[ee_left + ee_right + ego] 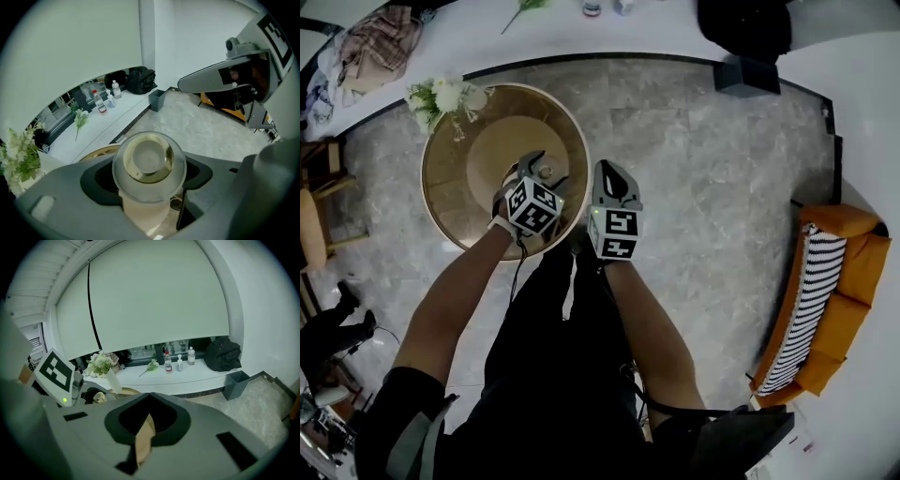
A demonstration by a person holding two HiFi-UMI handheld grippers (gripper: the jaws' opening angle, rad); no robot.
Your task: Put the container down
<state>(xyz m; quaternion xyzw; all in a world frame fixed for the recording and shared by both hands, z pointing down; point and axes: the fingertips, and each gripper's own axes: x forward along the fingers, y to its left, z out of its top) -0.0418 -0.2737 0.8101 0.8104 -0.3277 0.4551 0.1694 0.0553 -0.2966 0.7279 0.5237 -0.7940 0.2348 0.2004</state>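
Observation:
A small clear glass container (149, 161) with a round top sits between the jaws of my left gripper (149, 180), which is shut on it. In the head view the left gripper (538, 171) holds the container (546, 173) over the right part of the round golden table (459, 178). My right gripper (615, 175) hovers just off the table's right edge, above the stone floor. Its tan pads (145, 432) meet with nothing between them, so it is shut. The right gripper (220, 77) also shows at the upper right of the left gripper view.
A vase of white flowers (443, 96) stands at the table's far left rim. Behind runs a white counter (581, 37) with bottles (168, 363), a black bag (745, 23) and a grey bin (748, 75). An orange sofa (853, 272) stands at the right.

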